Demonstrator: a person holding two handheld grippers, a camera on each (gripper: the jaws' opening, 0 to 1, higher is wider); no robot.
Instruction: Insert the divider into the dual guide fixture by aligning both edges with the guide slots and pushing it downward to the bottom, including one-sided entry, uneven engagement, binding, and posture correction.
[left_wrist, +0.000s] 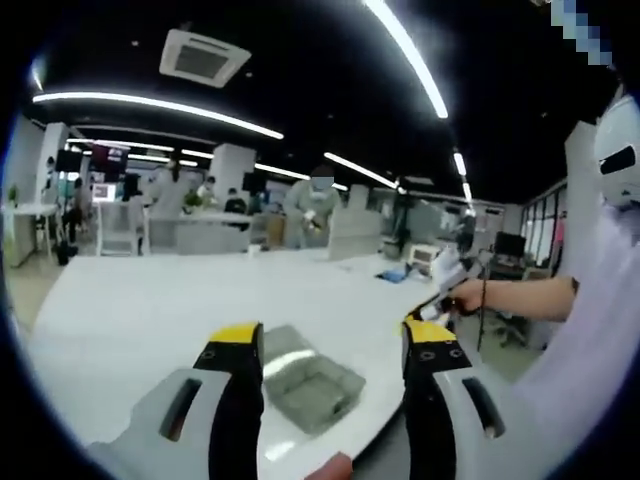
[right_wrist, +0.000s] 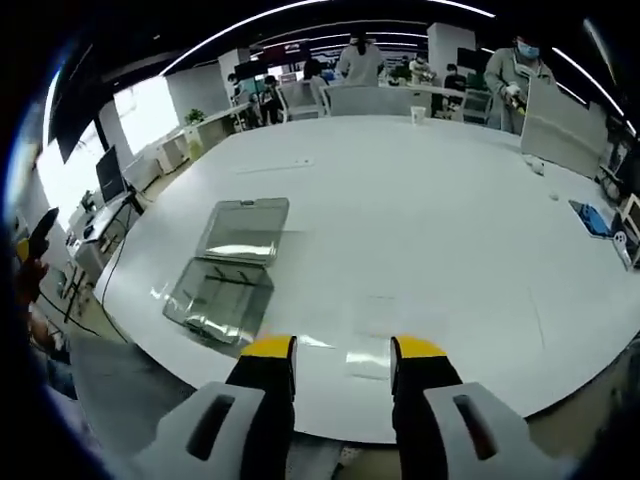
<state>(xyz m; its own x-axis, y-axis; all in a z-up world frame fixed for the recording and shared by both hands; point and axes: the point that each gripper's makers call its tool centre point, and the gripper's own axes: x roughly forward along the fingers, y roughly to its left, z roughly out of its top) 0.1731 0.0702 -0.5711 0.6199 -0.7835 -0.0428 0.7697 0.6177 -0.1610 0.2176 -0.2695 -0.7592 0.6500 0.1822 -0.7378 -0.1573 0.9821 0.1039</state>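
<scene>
Clear fixture (right_wrist: 225, 270) lies just beyond the open left-side gripper (left_wrist: 330, 345).

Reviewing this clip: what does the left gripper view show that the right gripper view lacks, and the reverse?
Left gripper view alone: a person's arm reaching in from the right, and a ceiling air vent.

Right gripper view alone: a flat clear lid lying beside the clear tray, and a blue item at the far right table edge.

Both: the white table, the tray, people at desks behind, and each view's own yellow-tipped jaws standing apart, holding nothing.
</scene>
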